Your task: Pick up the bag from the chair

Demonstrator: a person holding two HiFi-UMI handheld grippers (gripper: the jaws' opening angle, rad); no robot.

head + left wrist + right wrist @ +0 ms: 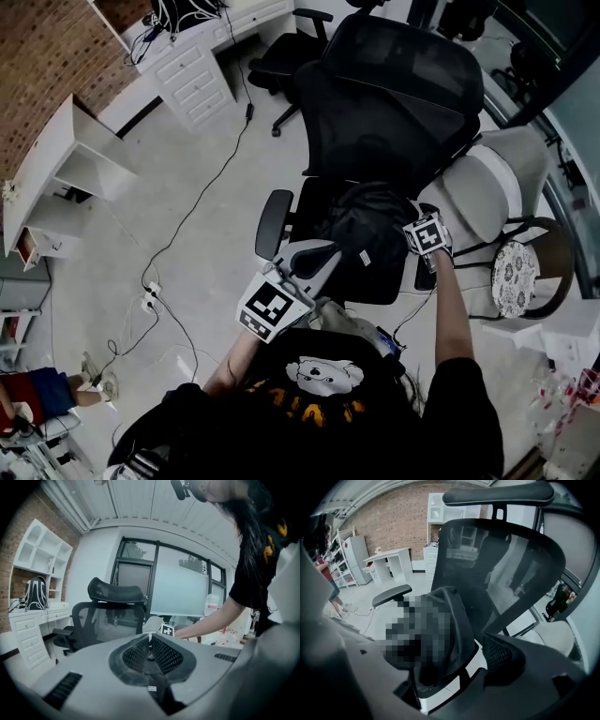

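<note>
Bag (367,230) is lying heaped on the seat of the black mesh chair (394,103) in the head view, long axis unreadable there, with the left gripper (328,253) near its left and the right gripper (419,240) at its right edge, over a pale floor (187,262) crossed by a cable (202,192). In the left gripper view, the jaws are meeting, empty. In the right gripper view, the jaws are standing wide apart around the bag, which is rising taller than wide before the backrest, a brick wall (393,522) behind.
</note>
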